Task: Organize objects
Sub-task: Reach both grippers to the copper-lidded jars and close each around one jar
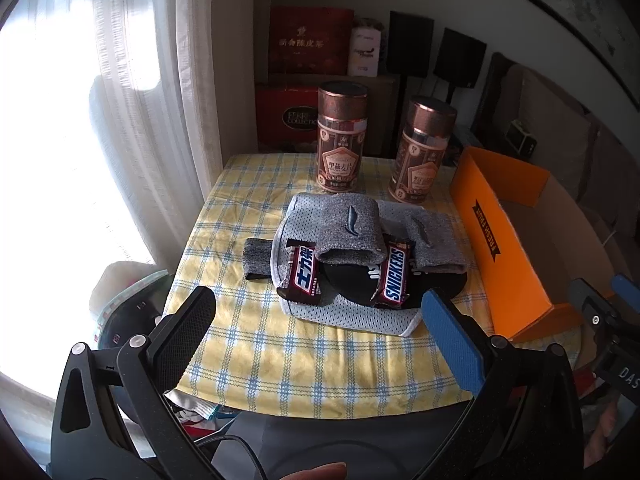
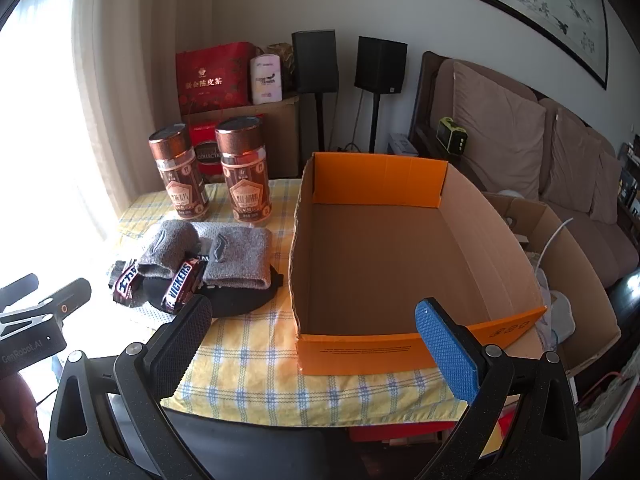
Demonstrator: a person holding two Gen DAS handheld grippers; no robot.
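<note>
Clutter sits in one heap at the middle of the checked tablecloth (image 1: 256, 360): two Snickers bars (image 1: 394, 276) and (image 1: 304, 274) lying on grey wristbands (image 1: 348, 232), a white mesh cloth (image 1: 352, 318) and something black beneath. Two copper-lidded jars (image 1: 341, 140) stand upright behind the heap, well apart from it. The orange cardboard box (image 2: 360, 350) is empty and waits just beside the pile.

My left gripper (image 1: 318, 334) hangs over the near edge of the table with its jaws spread wide and nothing between them; my right gripper (image 2: 314, 342), equally wide and empty, is aimed at the box's near wall.

I judge nothing is packed yet, so the first pick is the job. I would take the loose bars on top first, since lifting the cloth would spill them. For the nearer bar I would bring the left jaws down across its narrow width, not its length, and close gently: the wrapper is slick and may slide. The jars look heavy and tall; I would grip those low on the body.
</note>
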